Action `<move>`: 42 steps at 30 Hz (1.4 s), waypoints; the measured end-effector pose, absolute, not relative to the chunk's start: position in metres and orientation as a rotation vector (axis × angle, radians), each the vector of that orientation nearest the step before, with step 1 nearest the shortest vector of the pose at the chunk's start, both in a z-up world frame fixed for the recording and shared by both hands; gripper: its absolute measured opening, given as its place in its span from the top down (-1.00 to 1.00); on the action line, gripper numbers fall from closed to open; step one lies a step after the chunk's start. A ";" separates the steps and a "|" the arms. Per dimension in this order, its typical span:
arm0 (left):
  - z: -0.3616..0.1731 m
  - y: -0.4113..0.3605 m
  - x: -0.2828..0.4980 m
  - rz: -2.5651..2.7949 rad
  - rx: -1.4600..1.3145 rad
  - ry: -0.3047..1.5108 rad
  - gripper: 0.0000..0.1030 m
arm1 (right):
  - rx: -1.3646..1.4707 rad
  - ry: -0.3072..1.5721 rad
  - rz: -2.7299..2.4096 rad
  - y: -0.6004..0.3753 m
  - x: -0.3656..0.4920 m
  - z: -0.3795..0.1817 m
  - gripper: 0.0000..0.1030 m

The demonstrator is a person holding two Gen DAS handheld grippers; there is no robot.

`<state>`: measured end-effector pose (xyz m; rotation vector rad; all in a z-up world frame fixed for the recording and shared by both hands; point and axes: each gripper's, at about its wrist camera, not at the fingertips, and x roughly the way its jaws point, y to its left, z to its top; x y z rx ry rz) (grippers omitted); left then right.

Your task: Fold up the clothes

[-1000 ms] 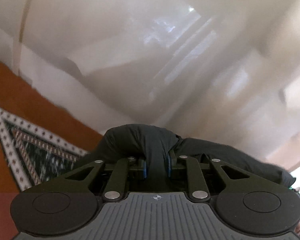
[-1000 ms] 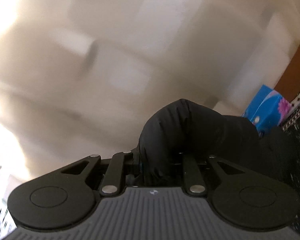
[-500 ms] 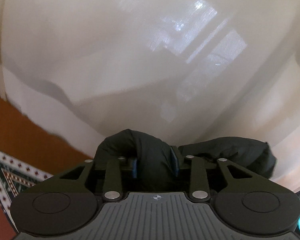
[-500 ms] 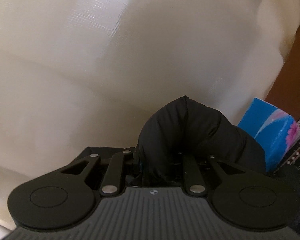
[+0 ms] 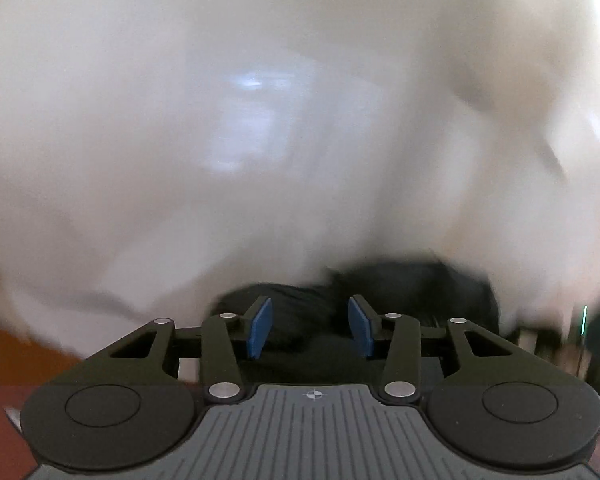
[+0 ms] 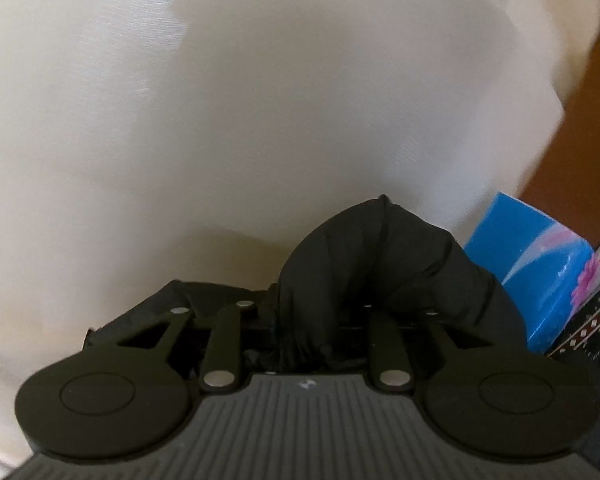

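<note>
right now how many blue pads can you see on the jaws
2, both on the left gripper: one blue pad left, one right. The right gripper's pads are hidden by black cloth.

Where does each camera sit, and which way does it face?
Left wrist: on the left gripper, facing along its open blue pads at blurred white fabric.
Right wrist: on the right gripper, shut on bunched black garment; blue box at right.
Shared: the black garment and the white fabric.

Both wrist views face close white fabric (image 6: 260,120), sharing black garment (image 6: 380,260).
</note>
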<state>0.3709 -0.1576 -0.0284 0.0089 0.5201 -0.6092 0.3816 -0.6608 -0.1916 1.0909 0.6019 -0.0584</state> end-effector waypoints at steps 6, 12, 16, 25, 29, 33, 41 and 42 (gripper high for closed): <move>-0.062 -0.223 0.340 -0.680 0.320 0.485 -0.18 | 0.707 0.518 -0.084 -0.621 0.343 -0.128 0.05; -0.080 -0.235 0.361 -0.653 0.303 0.497 -0.21 | 0.287 0.450 -0.063 -0.563 0.304 -0.090 0.01; -0.078 -0.238 0.365 -0.672 0.298 0.502 -0.21 | 0.388 0.546 -0.134 -0.568 0.324 -0.091 -0.15; -0.056 -0.239 0.357 -0.849 0.390 0.464 -0.67 | 0.485 0.607 -0.105 -0.587 0.350 -0.086 -0.37; -0.060 -0.259 0.350 -0.854 0.578 0.487 -0.69 | 0.501 0.629 -0.084 -0.578 0.350 -0.083 -0.49; -0.068 -0.269 0.364 -0.836 0.621 0.563 -0.68 | 0.456 0.648 -0.067 -0.590 0.361 -0.076 -0.50; -0.079 -0.277 0.379 -0.884 0.533 0.663 0.89 | 0.471 0.654 -0.023 -0.604 0.343 -0.061 -0.50; -0.076 -0.274 0.379 -0.877 0.516 0.652 0.92 | 0.484 0.646 -0.019 -0.607 0.339 -0.056 -0.50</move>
